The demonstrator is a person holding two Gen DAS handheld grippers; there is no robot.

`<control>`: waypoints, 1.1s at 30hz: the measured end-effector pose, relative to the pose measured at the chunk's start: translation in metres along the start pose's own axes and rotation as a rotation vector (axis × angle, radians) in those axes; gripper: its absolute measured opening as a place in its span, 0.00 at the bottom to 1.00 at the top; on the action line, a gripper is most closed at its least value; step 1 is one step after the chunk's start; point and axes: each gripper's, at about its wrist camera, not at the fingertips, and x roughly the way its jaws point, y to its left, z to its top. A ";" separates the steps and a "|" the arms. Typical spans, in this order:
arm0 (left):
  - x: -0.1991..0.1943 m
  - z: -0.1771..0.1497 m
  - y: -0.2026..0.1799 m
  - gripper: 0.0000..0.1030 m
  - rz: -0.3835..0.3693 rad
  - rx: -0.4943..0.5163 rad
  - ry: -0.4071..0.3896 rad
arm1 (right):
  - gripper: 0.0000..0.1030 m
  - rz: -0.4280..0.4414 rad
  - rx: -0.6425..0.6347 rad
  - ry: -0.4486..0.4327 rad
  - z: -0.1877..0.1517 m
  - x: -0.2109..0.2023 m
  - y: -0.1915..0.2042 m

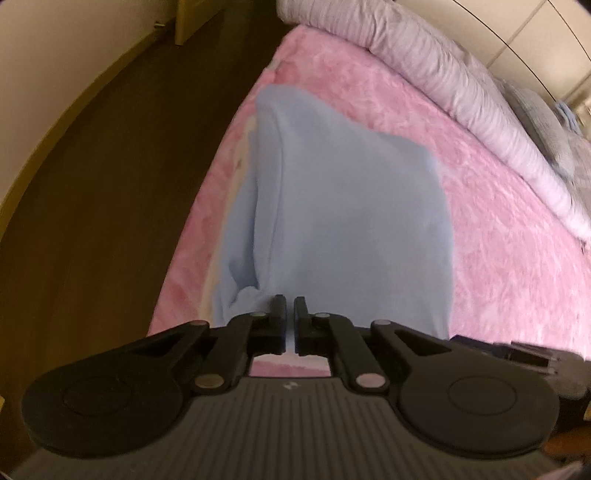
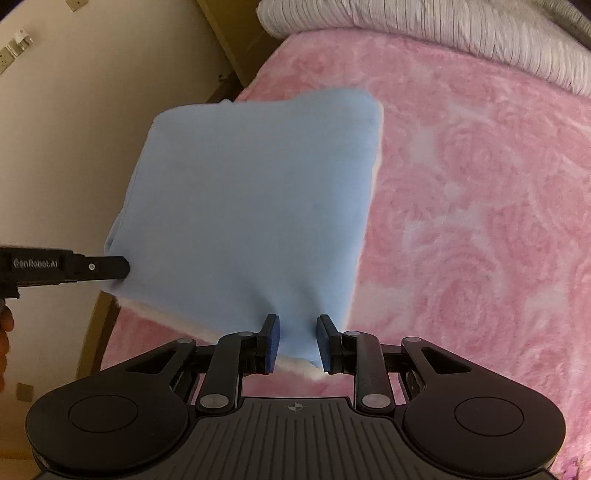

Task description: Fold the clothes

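Above the pink bed [image 2: 480, 184], a folded blue cloth [image 2: 251, 206] held up between both tools, hanging clear of the cover. Left tool [image 1: 290, 306] nearly clenched, pinching the cloth's near edge; seen from the right camera, gripping its left corner. Right tool [image 2: 297, 328] part-closed on a bunched lower corner, pads [image 2: 273, 343] pressing the fabric. Beyond, a rumpled white quilt [image 2: 424, 29] along the far edge; dark floor [image 1: 110, 184] at left.

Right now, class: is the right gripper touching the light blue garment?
Touching. In the right wrist view the right gripper has the light blue garment bunched between its blue pads, both pressing the fabric.
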 end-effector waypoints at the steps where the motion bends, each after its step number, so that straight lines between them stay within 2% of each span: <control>1: -0.009 -0.001 -0.007 0.05 0.024 0.020 -0.016 | 0.25 0.022 -0.001 -0.038 0.000 -0.011 0.002; 3: -0.025 -0.003 -0.018 0.05 0.060 0.038 -0.025 | 0.25 0.041 -0.020 -0.101 0.001 -0.034 0.007; 5: -0.044 -0.009 -0.029 0.11 0.067 0.031 -0.039 | 0.25 0.041 -0.044 -0.131 0.000 -0.054 0.010; 7: -0.066 -0.018 -0.043 0.21 0.091 0.023 -0.065 | 0.26 0.055 -0.050 -0.133 -0.001 -0.071 0.011; 11: -0.110 -0.030 -0.073 0.29 0.169 0.011 -0.119 | 0.27 0.093 -0.076 -0.121 -0.004 -0.099 0.015; 16: -0.159 -0.048 -0.108 0.39 0.266 0.004 -0.167 | 0.34 0.112 -0.152 -0.121 -0.012 -0.132 0.021; 22: -0.190 -0.071 -0.143 0.40 0.346 -0.036 -0.199 | 0.42 0.131 -0.239 -0.144 -0.018 -0.165 0.014; 33: -0.204 -0.122 -0.224 0.41 0.442 -0.177 -0.214 | 0.47 0.124 -0.423 -0.118 -0.024 -0.219 -0.036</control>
